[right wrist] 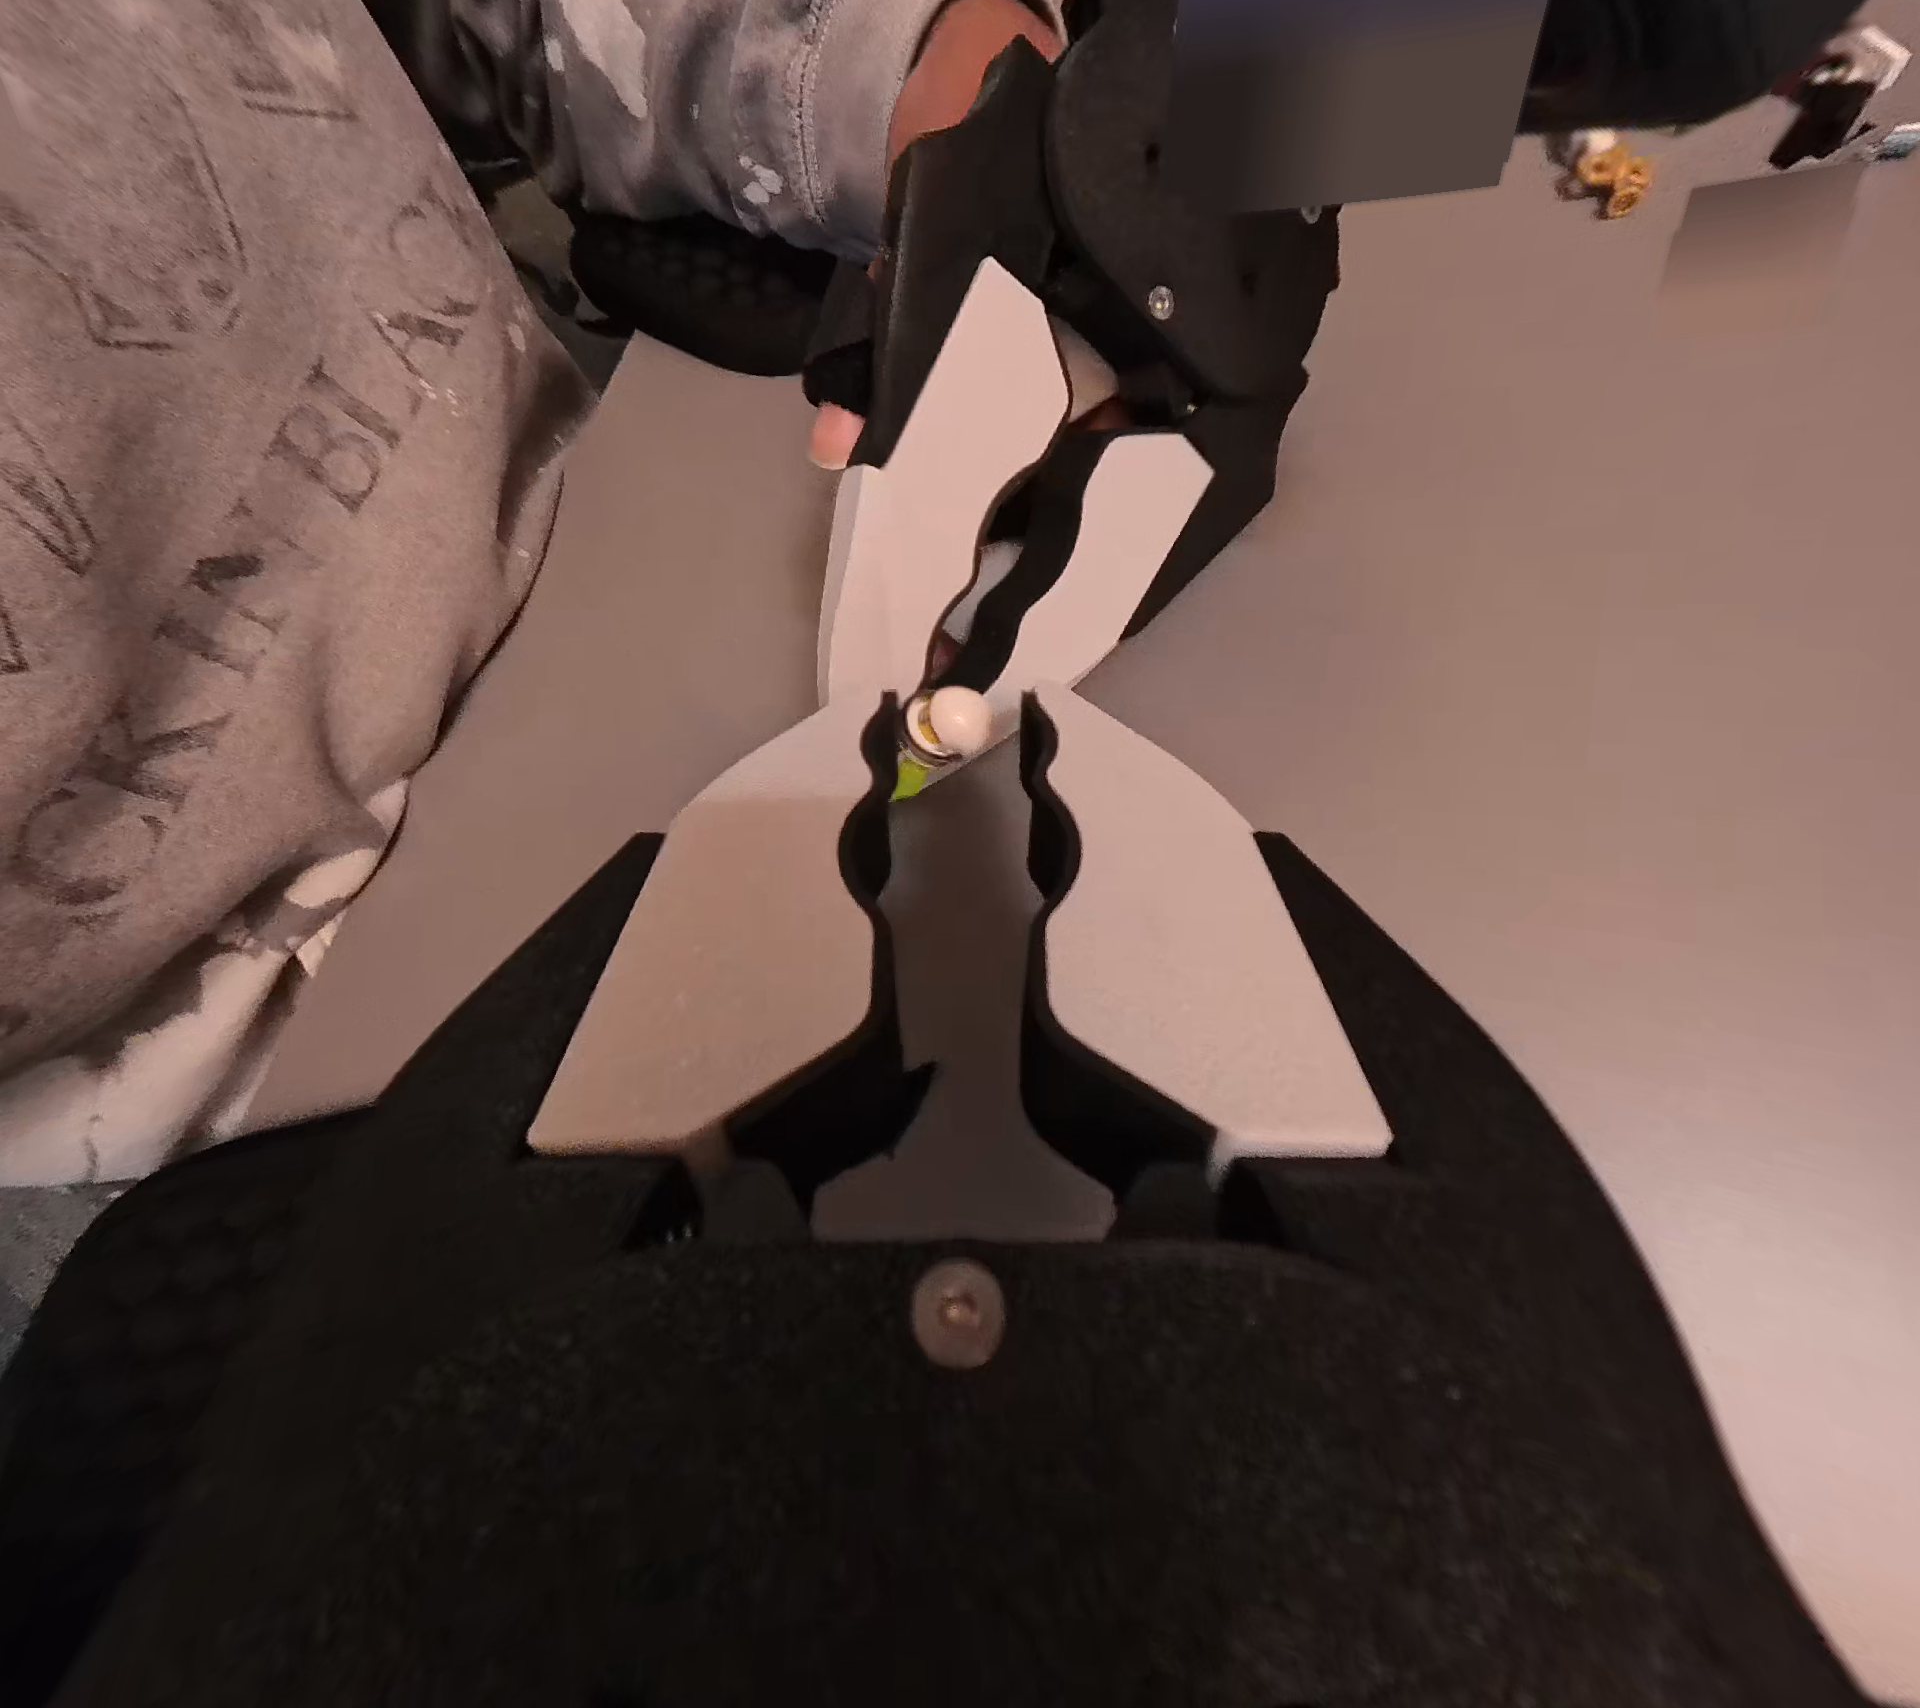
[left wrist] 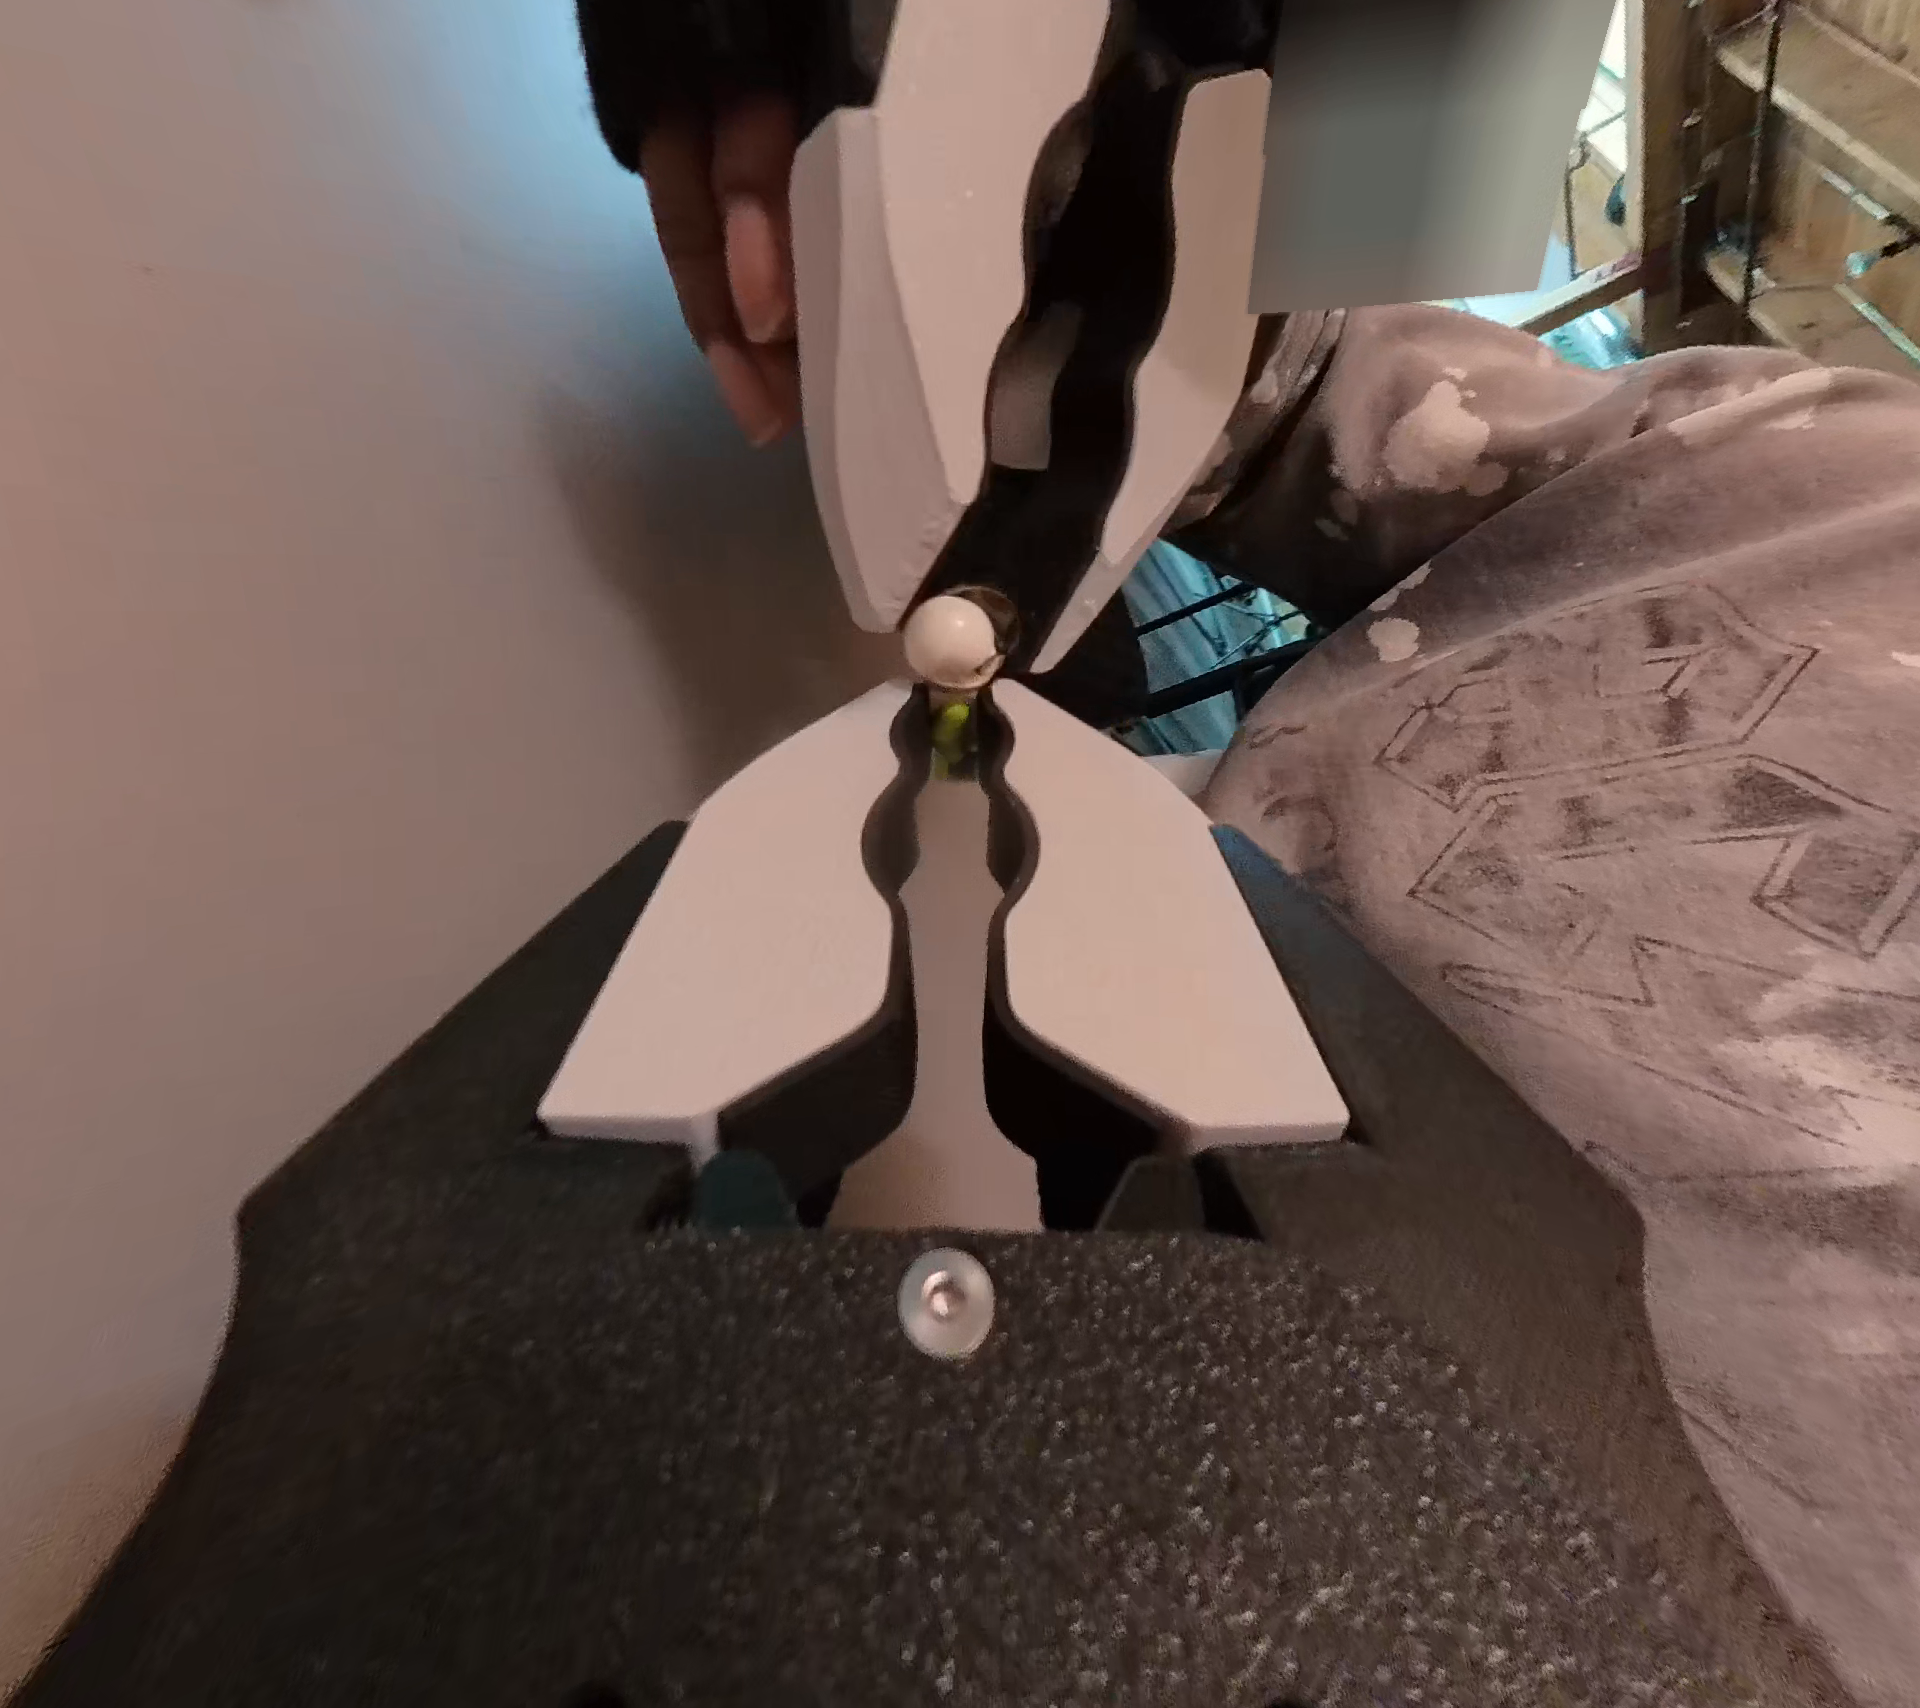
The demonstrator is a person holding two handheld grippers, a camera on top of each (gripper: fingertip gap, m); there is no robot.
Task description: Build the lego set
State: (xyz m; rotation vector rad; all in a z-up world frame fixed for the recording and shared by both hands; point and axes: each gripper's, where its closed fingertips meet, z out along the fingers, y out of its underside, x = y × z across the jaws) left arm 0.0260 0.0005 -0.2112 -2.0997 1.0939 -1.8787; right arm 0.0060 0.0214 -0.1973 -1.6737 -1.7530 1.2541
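Grippers meet tip to tip in midair above a pale table. At twelve o'clock in the left wrist view, the left gripper is closed on a small lego piece: a lime-green stem topped by a white ball. The piece's long axis runs along the left fingers, ball outward. The right gripper stands partly open around the ball, apparently not gripping. Judged next move: closing on the ball.
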